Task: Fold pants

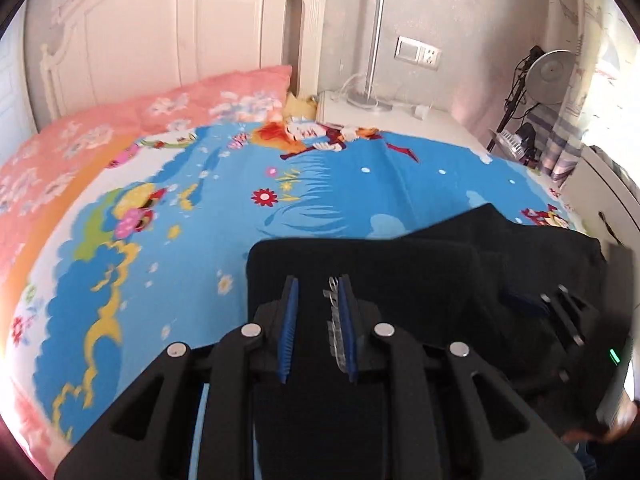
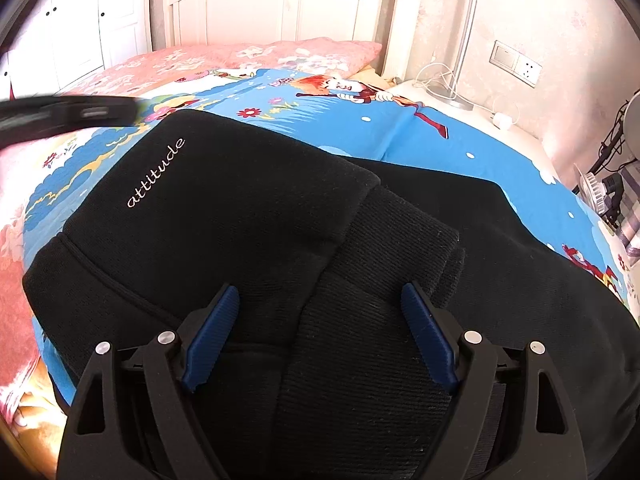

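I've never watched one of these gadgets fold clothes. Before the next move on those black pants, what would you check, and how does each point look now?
1. Right gripper open: ok, jaws spread wide over the black pants.
2. Left gripper free of cloth: ok, narrow gap, nothing between its pads.
3. Pants already folded over: ok, layers stacked, "attitude" print on top.
4. Pants fully on the bedsheet: cannot tell, near edge hidden.
5. Grippers clear of each other: ok, apart.
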`<action>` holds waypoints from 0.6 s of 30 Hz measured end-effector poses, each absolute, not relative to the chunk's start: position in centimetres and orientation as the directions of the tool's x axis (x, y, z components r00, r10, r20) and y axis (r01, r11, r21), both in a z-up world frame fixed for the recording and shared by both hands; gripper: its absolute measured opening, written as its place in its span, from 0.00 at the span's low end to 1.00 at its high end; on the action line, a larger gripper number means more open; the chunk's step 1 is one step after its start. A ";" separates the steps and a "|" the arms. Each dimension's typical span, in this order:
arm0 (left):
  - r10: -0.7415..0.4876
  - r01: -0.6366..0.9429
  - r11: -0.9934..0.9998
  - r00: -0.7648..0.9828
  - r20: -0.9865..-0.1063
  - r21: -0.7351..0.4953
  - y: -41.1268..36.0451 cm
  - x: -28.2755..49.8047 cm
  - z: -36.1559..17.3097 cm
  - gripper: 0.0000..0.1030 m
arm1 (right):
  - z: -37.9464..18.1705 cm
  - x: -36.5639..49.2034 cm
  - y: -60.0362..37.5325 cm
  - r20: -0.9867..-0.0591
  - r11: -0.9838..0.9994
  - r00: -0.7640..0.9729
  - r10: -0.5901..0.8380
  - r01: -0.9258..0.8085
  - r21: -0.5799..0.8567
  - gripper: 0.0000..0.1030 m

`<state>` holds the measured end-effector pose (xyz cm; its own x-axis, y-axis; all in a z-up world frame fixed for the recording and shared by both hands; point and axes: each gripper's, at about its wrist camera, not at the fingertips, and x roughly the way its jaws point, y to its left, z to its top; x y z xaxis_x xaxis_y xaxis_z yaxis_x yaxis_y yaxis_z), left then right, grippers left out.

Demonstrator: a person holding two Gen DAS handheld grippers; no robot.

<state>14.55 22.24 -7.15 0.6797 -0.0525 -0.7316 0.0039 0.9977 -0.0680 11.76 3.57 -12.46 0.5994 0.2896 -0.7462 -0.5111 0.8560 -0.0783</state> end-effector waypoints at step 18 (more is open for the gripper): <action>-0.131 -0.038 0.982 0.558 -0.819 -0.183 21.7 21.0 -10.3 0.27 | -12.5 11.4 3.6 -0.730 0.859 0.615 0.298 -0.506 -0.076 0.79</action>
